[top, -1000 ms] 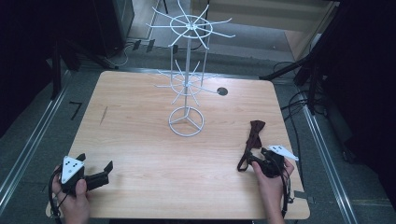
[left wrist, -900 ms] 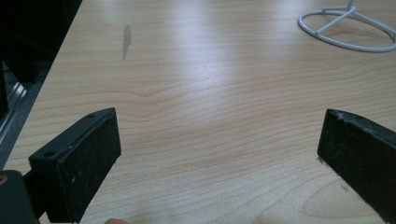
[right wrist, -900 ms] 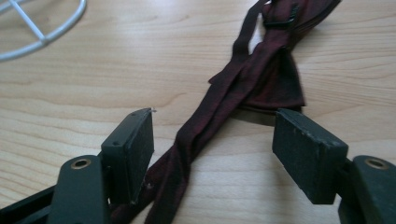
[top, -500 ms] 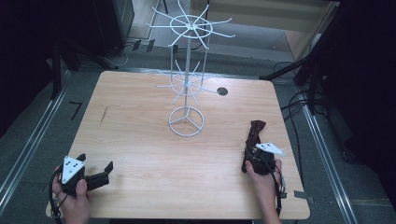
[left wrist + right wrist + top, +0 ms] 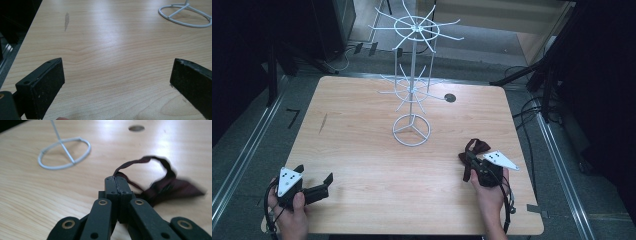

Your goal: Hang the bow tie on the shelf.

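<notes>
Pale wooden table (image 5: 362,145) seen from above, ringed by dark floor, cables and metal rails; a white wire display stand (image 5: 412,90) rises from its far middle, with a ring base and two tiers of radiating hooks, all of them bare. A small dark round mark (image 5: 450,98) lies on the tabletop to the right of the stand.

Right gripper (image 5: 472,161), near the table's right front: its jaws are pressed fully together, pinching the thin strap of a dark red bow tie (image 5: 478,147). In the right gripper view the strap (image 5: 140,161) runs out from between the jaws in a loop and joins the bow (image 5: 175,188), which lies on the wood just beyond and to the right of the jaw tips. The bow is somewhat blurred, so whether any part of it is clear of the surface cannot be told.

Left gripper (image 5: 324,186), at the table's left front corner: held low in the person's hand, jaws spread wide with nothing between them. The left gripper view shows bare wood between the two black pads (image 5: 47,85) and the stand's ring base (image 5: 185,17) well ahead to the right.

Progress, as judged: the grasp on the strap appears made, and that is all. The bow tie sits well apart from the stand, so lifting it, carrying it across and hooking the strap loop over one of the wire arms all remain.
</notes>
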Demonstrator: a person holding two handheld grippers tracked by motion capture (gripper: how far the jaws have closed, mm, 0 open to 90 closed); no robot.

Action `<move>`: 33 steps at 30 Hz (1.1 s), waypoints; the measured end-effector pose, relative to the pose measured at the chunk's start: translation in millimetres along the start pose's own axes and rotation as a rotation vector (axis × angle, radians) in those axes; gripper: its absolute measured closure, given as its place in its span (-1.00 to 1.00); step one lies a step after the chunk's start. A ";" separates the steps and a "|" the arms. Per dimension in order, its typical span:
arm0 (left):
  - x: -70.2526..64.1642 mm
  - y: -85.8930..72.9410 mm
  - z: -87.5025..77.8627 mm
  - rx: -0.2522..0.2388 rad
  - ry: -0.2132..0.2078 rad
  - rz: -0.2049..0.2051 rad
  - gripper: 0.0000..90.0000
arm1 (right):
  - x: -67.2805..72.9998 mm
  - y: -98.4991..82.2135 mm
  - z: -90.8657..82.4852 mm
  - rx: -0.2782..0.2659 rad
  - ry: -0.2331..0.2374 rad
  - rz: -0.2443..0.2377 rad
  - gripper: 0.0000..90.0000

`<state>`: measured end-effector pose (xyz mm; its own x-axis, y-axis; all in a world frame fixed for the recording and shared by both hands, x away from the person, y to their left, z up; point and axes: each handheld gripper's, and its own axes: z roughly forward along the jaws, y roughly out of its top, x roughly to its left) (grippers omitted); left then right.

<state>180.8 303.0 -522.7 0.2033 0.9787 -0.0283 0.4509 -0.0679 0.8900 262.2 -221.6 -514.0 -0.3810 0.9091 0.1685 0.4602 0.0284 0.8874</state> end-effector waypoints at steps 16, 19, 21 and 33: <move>1.2 0.0 0.0 -0.001 -0.003 -0.008 -1.00 | 34.7 54.4 -10.6 -0.120 0.076 -0.049 1.00; 1.4 0.0 0.1 -0.001 -0.005 -0.008 -1.00 | 36.9 59.5 -10.8 -0.130 0.081 -0.052 1.00; 1.4 0.1 0.0 0.000 -0.006 -0.009 -1.00 | 39.6 64.5 -11.1 -0.138 0.088 -0.054 1.00; 2.0 0.1 0.2 0.002 -0.011 -0.015 -1.00 | 54.4 94.0 -6.5 -0.167 0.107 -0.081 1.00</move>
<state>181.5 305.0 -522.8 0.2061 0.9774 -0.0465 0.4553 -0.0537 0.8887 279.5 -172.2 -418.6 -0.4981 0.8573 0.1302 0.2889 0.0224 0.9571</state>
